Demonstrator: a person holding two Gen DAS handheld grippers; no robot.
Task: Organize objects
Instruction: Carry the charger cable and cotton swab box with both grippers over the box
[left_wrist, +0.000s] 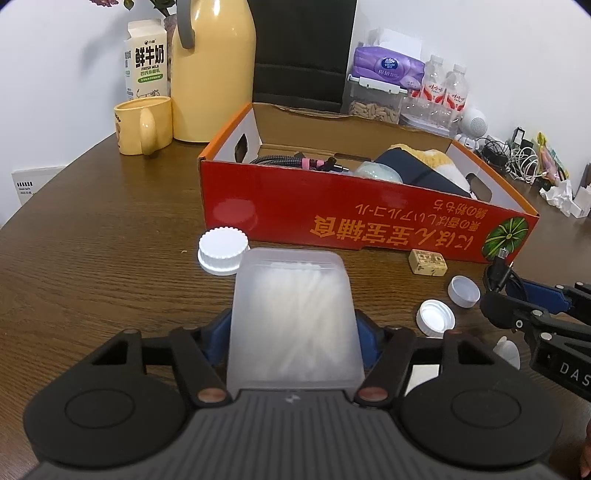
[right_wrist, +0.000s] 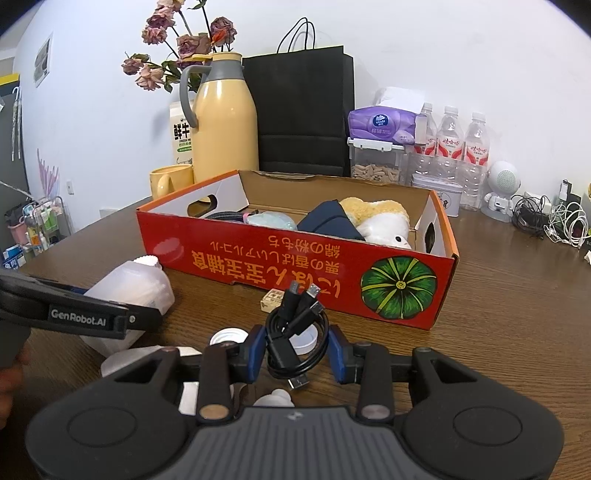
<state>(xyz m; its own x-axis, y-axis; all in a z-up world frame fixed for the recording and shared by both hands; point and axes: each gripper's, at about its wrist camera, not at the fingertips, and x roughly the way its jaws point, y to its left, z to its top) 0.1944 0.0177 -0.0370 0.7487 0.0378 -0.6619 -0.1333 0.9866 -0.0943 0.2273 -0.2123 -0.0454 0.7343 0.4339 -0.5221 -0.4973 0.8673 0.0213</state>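
Between my left claw's (left_wrist: 293, 332) blue pads sits a frosted plastic box (left_wrist: 293, 314) of cotton swabs, and the pads press its two sides, so I am clamped on it. It stands on the brown table (left_wrist: 92, 240), just behind a white ribbed cap (left_wrist: 222, 249). My right claw (right_wrist: 297, 350) grips a coiled black cable (right_wrist: 295, 332) (its plugs stick up past the coil), the pads tight on the bundle. Two more white caps (left_wrist: 436, 317) lie on the table between my claws, and a small tan block (left_wrist: 428, 262) rests just before the red cardboard box (right_wrist: 295, 266). That box is open on top and holds a braided cable, dark cloth and a plush toy (right_wrist: 380, 221). Behind it stand a yellow mug (left_wrist: 144, 125) and a yellow thermos (right_wrist: 223, 125).
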